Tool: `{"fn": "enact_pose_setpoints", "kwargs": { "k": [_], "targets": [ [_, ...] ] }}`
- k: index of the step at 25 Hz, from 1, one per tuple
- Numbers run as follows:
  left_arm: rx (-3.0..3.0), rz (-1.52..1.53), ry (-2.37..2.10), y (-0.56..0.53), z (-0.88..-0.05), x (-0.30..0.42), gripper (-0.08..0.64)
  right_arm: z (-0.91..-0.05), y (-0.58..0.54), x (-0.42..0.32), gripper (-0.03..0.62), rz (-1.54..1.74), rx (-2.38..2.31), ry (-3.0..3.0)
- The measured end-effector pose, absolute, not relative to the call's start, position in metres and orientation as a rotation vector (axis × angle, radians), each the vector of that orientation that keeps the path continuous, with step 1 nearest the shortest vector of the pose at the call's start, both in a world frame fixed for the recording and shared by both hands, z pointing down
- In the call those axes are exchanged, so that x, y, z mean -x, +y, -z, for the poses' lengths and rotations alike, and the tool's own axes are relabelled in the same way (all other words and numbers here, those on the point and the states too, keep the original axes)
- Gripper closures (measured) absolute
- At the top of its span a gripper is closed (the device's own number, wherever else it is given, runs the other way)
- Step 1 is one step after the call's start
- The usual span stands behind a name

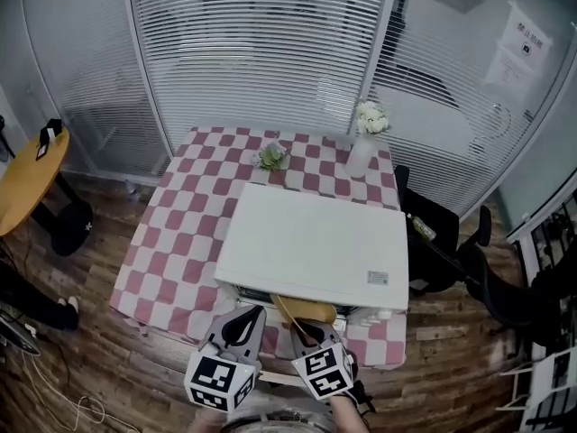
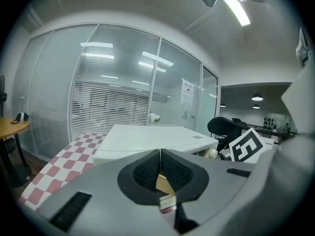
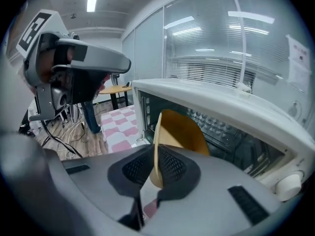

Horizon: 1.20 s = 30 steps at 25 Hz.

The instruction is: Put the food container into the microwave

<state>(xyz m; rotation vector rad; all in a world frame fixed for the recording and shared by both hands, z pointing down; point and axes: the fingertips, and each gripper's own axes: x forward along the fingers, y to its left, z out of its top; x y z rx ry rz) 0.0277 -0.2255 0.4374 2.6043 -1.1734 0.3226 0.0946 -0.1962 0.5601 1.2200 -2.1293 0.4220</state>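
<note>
Head view. One table (image 1: 180, 233) under a pink-and-white checked cloth, carrying one white microwave (image 1: 315, 242), seen from above. Behind the microwave stand one vase (image 1: 361, 156) of white flowers and one small green plant (image 1: 271, 157). One round wooden table (image 1: 27, 179) is at far left. Dark chairs (image 1: 428, 237) are at right, two as far as I can tell. Two grippers sit at the bottom edge, side by side. The left gripper (image 1: 252, 318) is just beside the one food container (image 1: 306, 311), a yellow dish at the microwave's front opening. The right gripper (image 1: 306, 330) is at the dish's near edge.

Left gripper view. The two jaws meet at the tips with nothing clamped there. A tan sliver shows in the gap below the tips; I cannot tell what it is. Beyond are the microwave top, the checked cloth, one black chair and one marker cube (image 2: 246, 145) on the right gripper.

Right gripper view. The two jaws are closed on the near rim of the food container, one pad on each face of the thin wall. The dish stands on edge, tilted, at the mouth of the microwave. The oven's dark cavity and one white knob (image 3: 289, 183) are visible. The left gripper is at upper left, well apart from the dish.
</note>
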Motion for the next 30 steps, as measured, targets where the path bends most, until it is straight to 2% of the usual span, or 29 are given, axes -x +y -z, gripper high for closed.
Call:
{"fn": "enact_pose_setpoints", "kwargs": {
  "k": [10, 19, 30],
  "targets": [
    [-2.700, -0.341, -0.992, -0.247, -0.448, -0.022, 0.546, -0.573, -0.225, -0.087, 0.578, -0.422, -1.329, -2.031],
    [-2.735, -0.383, -0.894, -0.244, -0.457, -0.011, 0.546, -0.587, -0.235, -0.080, 0.577, -0.287, -1.321, -1.919],
    [-2.637, -0.388, -1.077, -0.254, -0.462, 0.000, 0.546, -0.603, -0.244, -0.084, 0.577, -0.144, -1.139, -1.937]
  ]
}}
